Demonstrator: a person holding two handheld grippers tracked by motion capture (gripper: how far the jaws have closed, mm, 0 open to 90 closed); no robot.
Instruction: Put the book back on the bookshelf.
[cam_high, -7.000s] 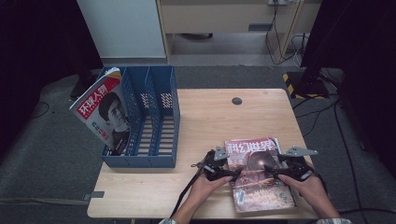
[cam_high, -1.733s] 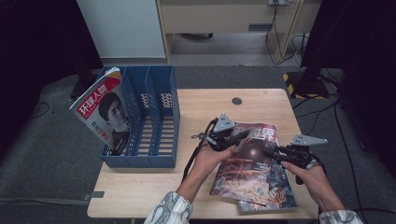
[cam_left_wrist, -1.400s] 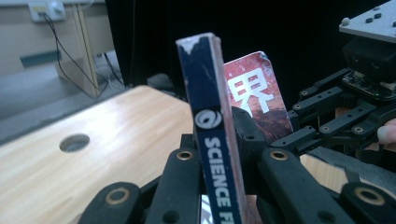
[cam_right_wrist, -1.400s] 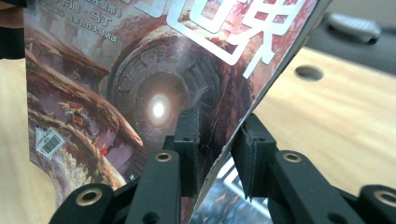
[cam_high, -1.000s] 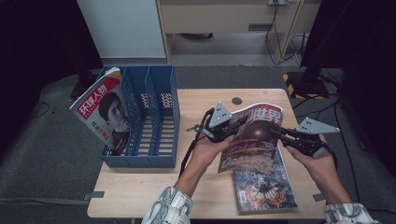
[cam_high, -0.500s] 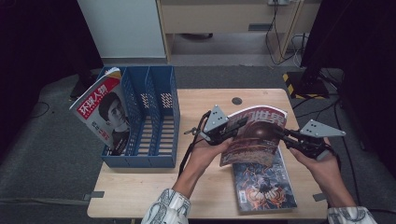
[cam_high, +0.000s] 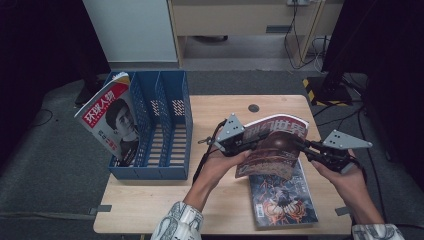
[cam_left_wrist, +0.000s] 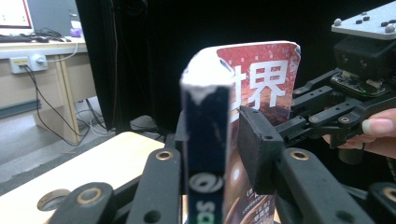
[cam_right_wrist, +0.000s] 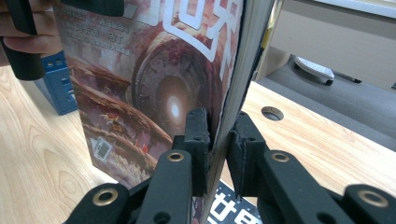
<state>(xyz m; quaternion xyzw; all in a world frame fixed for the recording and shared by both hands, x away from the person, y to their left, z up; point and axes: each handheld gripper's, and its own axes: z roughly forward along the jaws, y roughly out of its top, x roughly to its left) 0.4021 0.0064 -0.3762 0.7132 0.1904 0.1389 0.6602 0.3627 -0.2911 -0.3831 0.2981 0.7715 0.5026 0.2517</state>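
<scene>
Two grippers now hold my red-covered magazine with white Chinese title (cam_high: 272, 147) upright above the wooden worktop (cam_high: 215, 107): my left gripper (cam_high: 243, 145) is clamped on its spine edge and my right gripper (cam_high: 301, 145) pinches the opposite edge. Seven seconds ago it lay flat on the second magazine with the dark illustrated cover (cam_high: 282, 197), which still lies on the worktop in front of me; since then I have lifted it and tipped it up on edge. Half a second ago it stood almost the same. The blue plastic file rack (cam_high: 165, 127) and its portrait-cover magazine (cam_high: 111, 120) are unmoved.
</scene>
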